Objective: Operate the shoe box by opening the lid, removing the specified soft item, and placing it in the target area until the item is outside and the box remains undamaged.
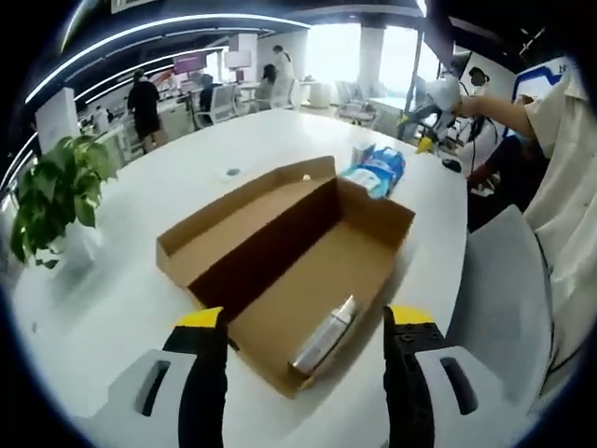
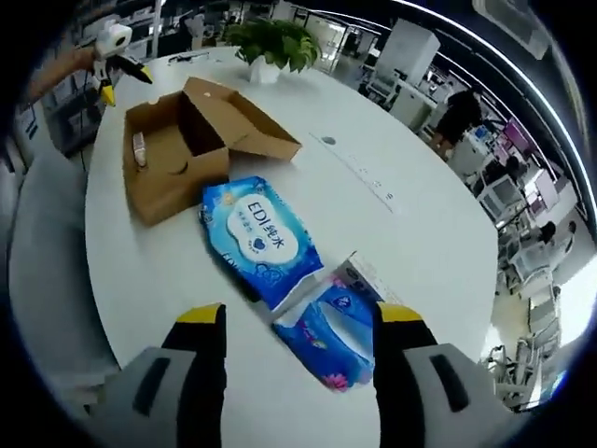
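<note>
While lid hangs open, cardboard shoe box (image 1: 298, 271) holds shiny cylinder (image 1: 324, 338); glossy wipes pack (image 2: 261, 239) outside; both hand-held grippers wide, empty.

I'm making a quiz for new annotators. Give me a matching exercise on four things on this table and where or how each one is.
Things:
1. shoe box
2. silver tube
3. wet wipes pack
4. potted plant

States:
a. lying inside the box
b. lid open
c. on the table outside the box
d. at the table's edge

Pairs: 1-b, 2-a, 3-c, 4-d
</note>
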A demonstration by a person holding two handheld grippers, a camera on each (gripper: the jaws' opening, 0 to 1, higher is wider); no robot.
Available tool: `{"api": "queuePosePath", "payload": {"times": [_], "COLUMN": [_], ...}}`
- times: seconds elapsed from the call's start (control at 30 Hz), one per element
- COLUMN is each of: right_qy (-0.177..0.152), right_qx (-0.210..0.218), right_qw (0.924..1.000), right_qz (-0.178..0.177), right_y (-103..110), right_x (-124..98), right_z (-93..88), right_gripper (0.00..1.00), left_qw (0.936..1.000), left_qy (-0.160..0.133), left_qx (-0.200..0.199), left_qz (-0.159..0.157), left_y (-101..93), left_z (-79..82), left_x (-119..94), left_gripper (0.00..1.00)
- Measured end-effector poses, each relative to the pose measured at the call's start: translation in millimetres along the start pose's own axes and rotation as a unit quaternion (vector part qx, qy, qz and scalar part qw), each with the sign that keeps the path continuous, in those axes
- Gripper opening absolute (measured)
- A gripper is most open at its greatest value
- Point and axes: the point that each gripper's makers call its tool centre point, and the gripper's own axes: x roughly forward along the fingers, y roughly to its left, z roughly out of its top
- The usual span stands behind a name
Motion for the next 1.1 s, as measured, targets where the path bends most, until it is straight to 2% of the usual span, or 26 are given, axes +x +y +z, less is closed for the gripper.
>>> {"api": "queuePosePath", "payload": {"times": [0.37,0.47,0.67,0.87,0.97,1.1], "right_qy": [-0.058,-0.070,-0.081,-0.091,-0.097,-0.100], "right_qx": [0.053,0.065,0.082,0.094,0.099,0.098], "right_qw": [0.9968,0.9953,0.9933,0.9914,0.9903,0.9900], "right_qz": [-0.013,-0.013,-0.004,0.004,0.012,0.013], "right_y": [32,39,53,64,72,81], "right_x": [-23,-28,-39,-48,-52,-59], "right_z": [14.7,16.6,20.8,23.4,24.9,25.2], "right_gripper": [0.81,0.87,0.96,0.96,0.96,0.96], "left_qw": [0.9967,0.9916,0.9828,0.9722,0.9646,0.9571], "left_qy": [0.054,0.083,0.115,0.145,0.161,0.172], "left_qx": [0.045,0.073,0.106,0.137,0.155,0.177], "left_qz": [-0.041,-0.067,-0.098,-0.122,-0.140,-0.152], "left_y": [3.2,0.4,-0.9,-3.0,-5.3,-6.8], "left_z": [-1.7,-7.9,-8.2,-10.7,-13.4,-15.2], "left_x": [25,32,46,55,60,67], "left_gripper": [0.60,0.60,0.61,0.62,0.61,0.61]}}
